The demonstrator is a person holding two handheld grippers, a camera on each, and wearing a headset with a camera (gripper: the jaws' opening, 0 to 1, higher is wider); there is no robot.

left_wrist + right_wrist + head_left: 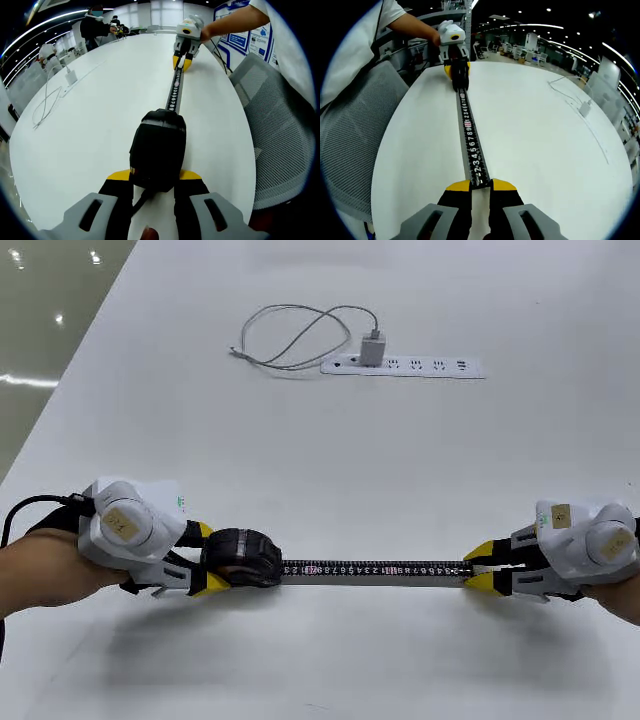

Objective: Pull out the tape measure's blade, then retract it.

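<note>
- Left claw [208, 558] pinches the black tape measure [245, 556] by its case, at the near left of the white tabletop [330, 470].
- Its blade [375, 569] stretches rightward, numbers facing up.
- Right claw [478, 567] pinches the blade's tip.

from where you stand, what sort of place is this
Probably an open-plan office or lab: a long white table, a grey mesh chair beside it, and more desks under ceiling lights farther back.

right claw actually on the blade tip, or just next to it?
Touching. The right gripper view shows the end of the blade pinched between the yellow tips of the right claw, with no gap; the head view agrees.
</note>
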